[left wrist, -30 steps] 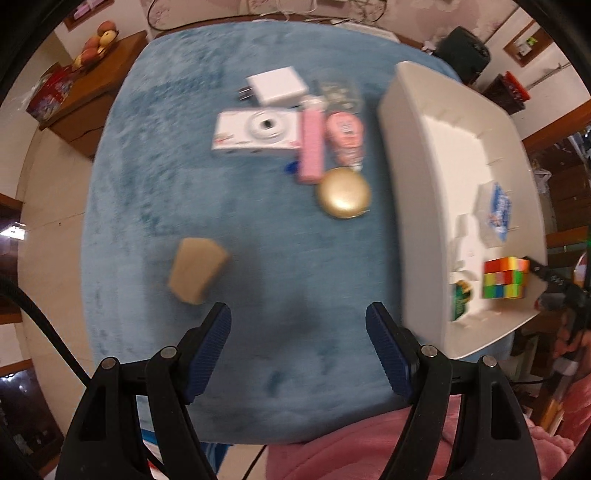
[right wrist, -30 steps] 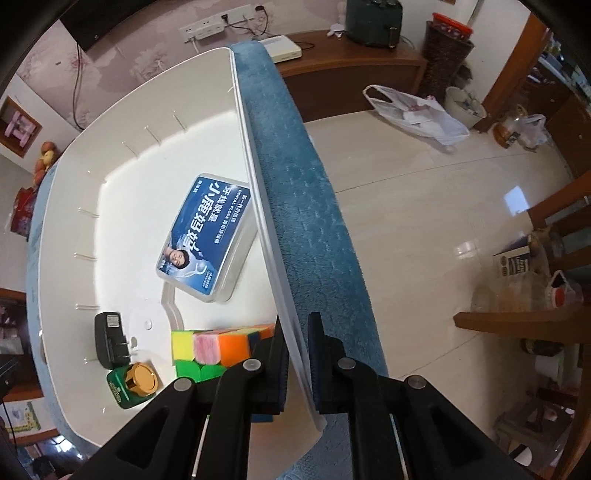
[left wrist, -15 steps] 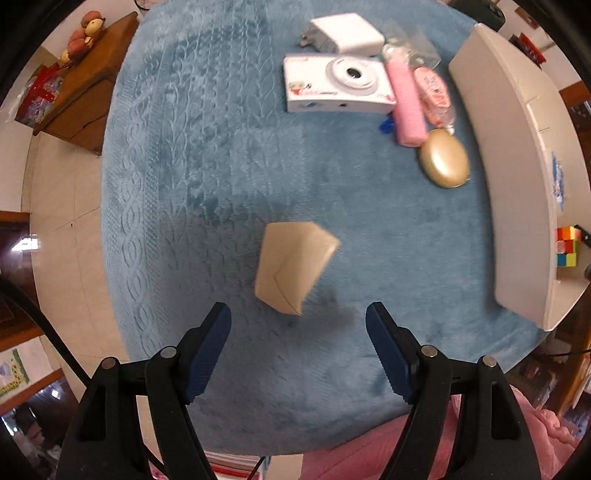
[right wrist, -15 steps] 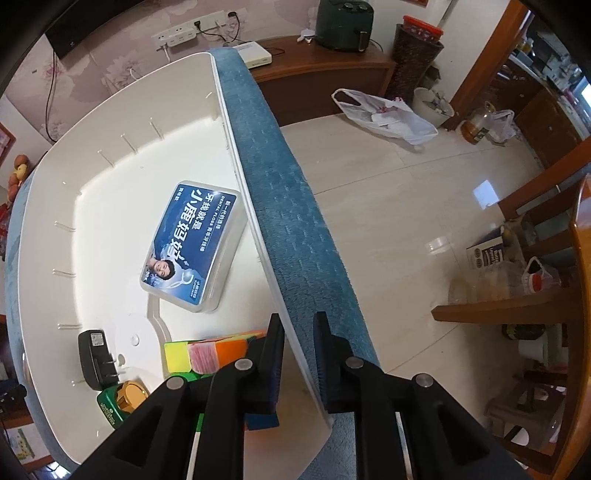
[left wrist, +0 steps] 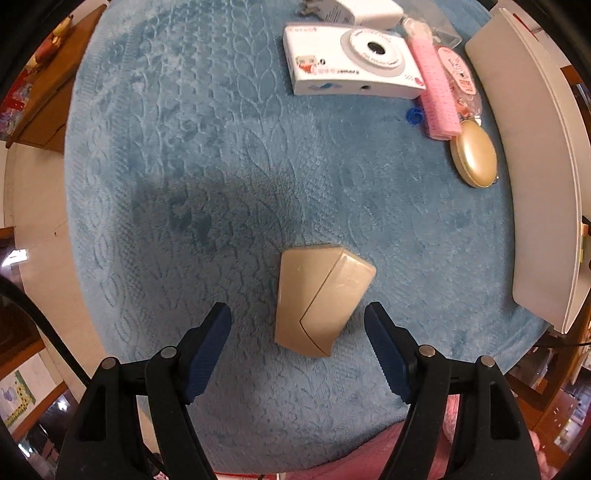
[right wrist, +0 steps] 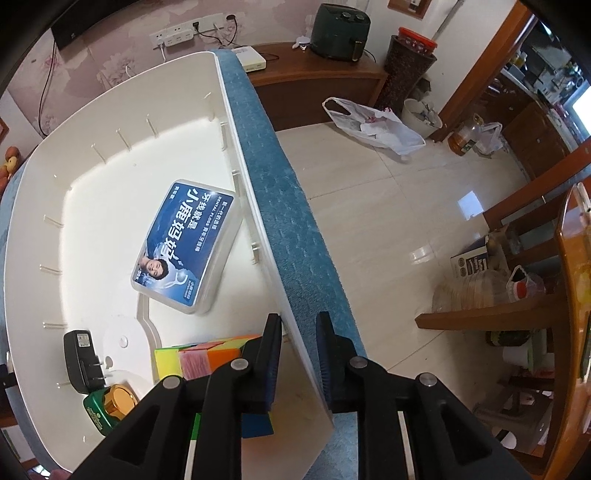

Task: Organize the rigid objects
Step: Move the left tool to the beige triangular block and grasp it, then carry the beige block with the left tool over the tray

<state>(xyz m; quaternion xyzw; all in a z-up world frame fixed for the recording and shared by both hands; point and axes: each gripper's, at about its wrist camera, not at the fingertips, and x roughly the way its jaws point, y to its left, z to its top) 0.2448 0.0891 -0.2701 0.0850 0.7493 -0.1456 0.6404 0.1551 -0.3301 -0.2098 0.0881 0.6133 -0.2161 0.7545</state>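
Note:
My left gripper (left wrist: 297, 325) is open just above a tan wedge-shaped case (left wrist: 319, 299) that lies on the blue plush cloth (left wrist: 184, 184); the case sits between the two fingers. Farther off lie a white camera (left wrist: 354, 70), a white charger (left wrist: 365, 11), a pink roller (left wrist: 434, 96), a pink round item (left wrist: 460, 81) and a gold compact (left wrist: 474, 157). My right gripper (right wrist: 298, 330) is shut on the right wall of the white bin (right wrist: 258, 229). Inside the bin are a blue floss box (right wrist: 184, 243), a colour cube (right wrist: 207, 358), a black adapter (right wrist: 83, 354) and a green tin (right wrist: 109, 404).
The bin's outer wall (left wrist: 535, 184) stands along the right of the cloth in the left wrist view. Beyond the table's right edge is tiled floor (right wrist: 388, 221) with a plastic bag (right wrist: 373, 125), wooden chairs (right wrist: 517, 317) and a sideboard (right wrist: 314, 81).
My left gripper has moved left and down toward the tan case, which now lies between its fingers. My right gripper keeps its hold on the bin wall.

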